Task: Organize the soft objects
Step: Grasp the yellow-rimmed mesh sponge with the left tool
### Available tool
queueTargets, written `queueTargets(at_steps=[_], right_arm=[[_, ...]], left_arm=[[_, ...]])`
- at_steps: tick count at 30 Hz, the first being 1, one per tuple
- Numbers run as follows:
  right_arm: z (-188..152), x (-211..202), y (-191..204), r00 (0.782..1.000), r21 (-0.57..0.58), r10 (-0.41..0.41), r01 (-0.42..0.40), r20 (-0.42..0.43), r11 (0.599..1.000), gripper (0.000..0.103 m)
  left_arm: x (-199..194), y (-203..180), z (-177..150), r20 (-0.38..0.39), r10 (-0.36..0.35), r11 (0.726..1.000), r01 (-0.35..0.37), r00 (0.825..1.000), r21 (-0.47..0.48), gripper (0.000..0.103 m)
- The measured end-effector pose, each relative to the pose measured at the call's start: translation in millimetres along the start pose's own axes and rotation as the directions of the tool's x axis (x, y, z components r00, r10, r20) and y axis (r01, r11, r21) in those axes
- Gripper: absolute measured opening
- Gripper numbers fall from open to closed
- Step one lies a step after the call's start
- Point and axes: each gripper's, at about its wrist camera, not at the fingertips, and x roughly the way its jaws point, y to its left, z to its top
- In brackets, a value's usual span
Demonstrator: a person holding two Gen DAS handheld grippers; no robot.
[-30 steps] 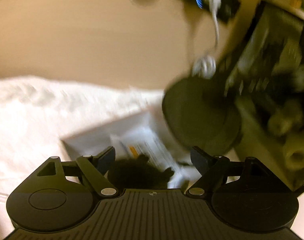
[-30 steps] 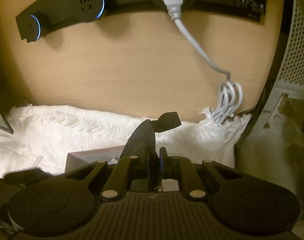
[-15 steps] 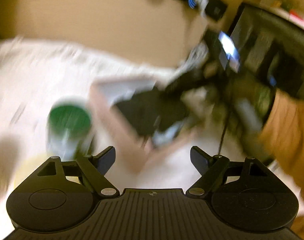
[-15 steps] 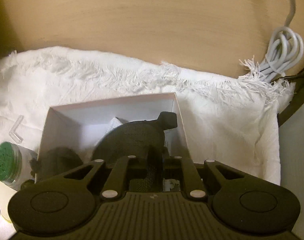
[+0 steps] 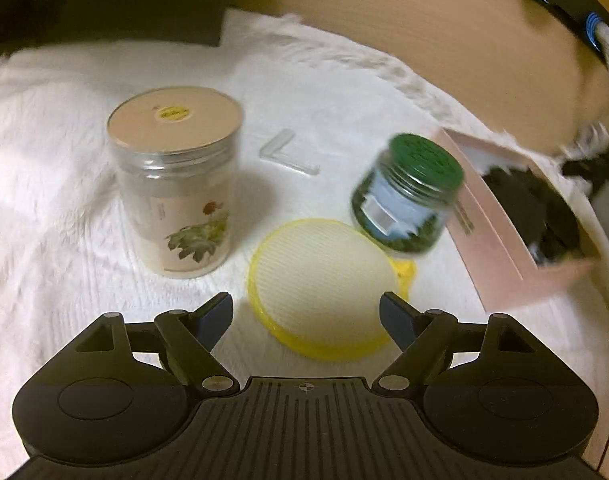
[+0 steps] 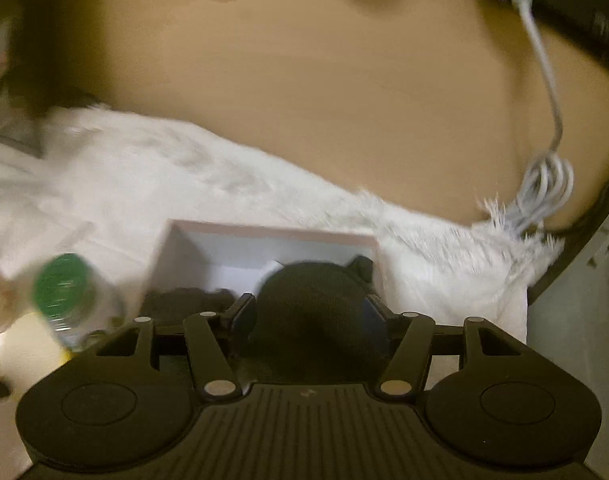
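Two dark soft things already lie in the open pale-pink box (image 6: 264,236): a black crumpled piece (image 6: 184,296) at its left end and a round black pad (image 6: 312,300) with a small tab, which sits low in the right end. The right hand-held gripper (image 6: 308,316) hangs just over that pad with its jaws parted to either side of it; its jaws have just been opening, and the pad lies between them, seemingly let go, though blur hides whether a pad of the gripper brushes it. So this drop looks as good as done.

Left on the white fringed cloth (image 5: 64,160) are a yellow-rimmed round filter pad (image 5: 320,284), a green-lidded jar (image 5: 412,196) just left of the box and a taller clear canister (image 5: 180,176) with a tan lid, plus a small clear L-shaped piece (image 5: 288,152) farther off. The left hand-held gripper (image 5: 306,316) is spread wide and empty, with the near edge of the yellow pad between its tips. My guess is that this pad is the next soft thing to go in; the jars look hard and may well stay.

Compared with a second back, the black pad no longer stands on edge, pinched high above the box rim; it is down inside. The left camera then faced the right gripper and the box, and now looks at the jars and yellow pad.
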Motion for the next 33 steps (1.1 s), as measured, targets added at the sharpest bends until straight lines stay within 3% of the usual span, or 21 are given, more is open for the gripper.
queueTargets(at_steps=[4, 12, 14, 16, 18, 23, 27, 33], right_arm=[[-7, -28, 21, 0.992, -0.017, 0.113, -0.113, 0.048, 0.993, 0.06], [-27, -24, 109, 0.943, -0.148, 0.332, -0.333, -0.03, 0.931, 0.06], [-32, -11, 131, 0.943, -0.178, 0.33, -0.333, -0.044, 0.926, 0.058], [-38, 4, 149, 0.95, -0.207, 0.306, -0.312, -0.059, 0.927, 0.036], [-41, 23, 163, 0.963, -0.247, 0.257, -0.27, -0.084, 0.931, 0.027], [-52, 54, 166, 0.968, -0.239, 0.211, -0.239, -0.138, 0.941, 0.026], [-62, 64, 166, 0.944, -0.202, 0.272, -0.308, -0.187, 0.93, 0.021], [-67, 62, 165, 0.937, -0.184, 0.304, -0.334, -0.172, 0.925, 0.018]], left_arm=[[17, 4, 4, -0.023, -0.031, 0.999, 0.03, 0.999, -0.018, 0.085], [23, 19, 4, -0.052, -0.141, 0.988, 0.137, 0.989, -0.073, 0.086], [23, 25, 5, -0.064, -0.175, 0.983, 0.172, 0.982, -0.062, 0.086], [24, 31, 7, -0.067, -0.206, 0.976, 0.201, 0.976, -0.082, 0.086], [26, 36, 11, -0.068, -0.225, 0.969, 0.215, 0.972, -0.123, 0.086], [30, 36, 17, -0.043, -0.224, 0.964, 0.215, 0.974, -0.158, 0.087], [34, 27, 18, -0.016, -0.194, 0.973, 0.19, 0.981, -0.134, 0.09], [28, 28, 19, -0.051, -0.206, 0.965, 0.194, 0.977, -0.175, 0.085]])
